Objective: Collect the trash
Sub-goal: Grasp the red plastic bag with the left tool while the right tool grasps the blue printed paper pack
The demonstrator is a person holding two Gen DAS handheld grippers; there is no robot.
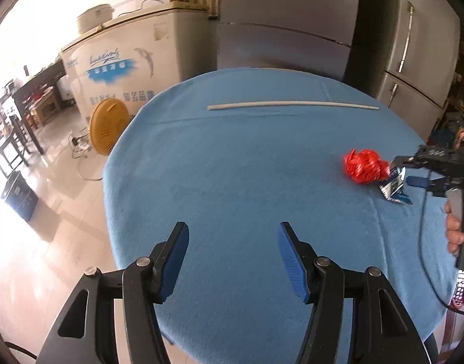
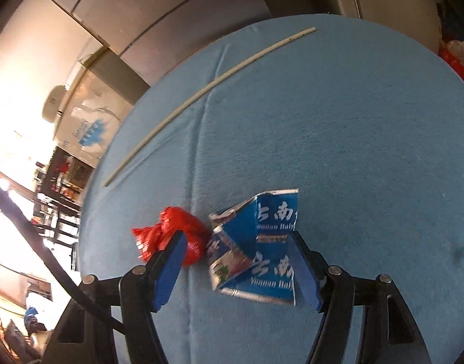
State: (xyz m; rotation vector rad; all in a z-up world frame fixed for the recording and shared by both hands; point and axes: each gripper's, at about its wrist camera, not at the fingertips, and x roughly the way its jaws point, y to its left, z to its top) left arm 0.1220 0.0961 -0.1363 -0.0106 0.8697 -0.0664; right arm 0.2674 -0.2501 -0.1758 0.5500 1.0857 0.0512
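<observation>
A crumpled red wrapper (image 1: 364,166) and a flattened blue carton (image 1: 394,186) lie side by side on the round blue table (image 1: 232,166), near its right edge. In the right wrist view the blue carton (image 2: 256,248) sits between the fingers of my right gripper (image 2: 236,239), which is open; the left pad stands clear of it, in front of the red wrapper (image 2: 183,236). My left gripper (image 1: 233,233) hovers open over the near part of the table with nothing between its fingers. The right gripper (image 1: 401,171) shows at the right, a hand (image 1: 455,227) on its handle.
A long white stick (image 1: 292,104) lies across the far side of the table. Beyond stand a chest freezer (image 1: 125,60), a yellow round fan (image 1: 107,126) and a grey refrigerator (image 1: 414,45). A dark bin (image 1: 19,195) is on the floor at left.
</observation>
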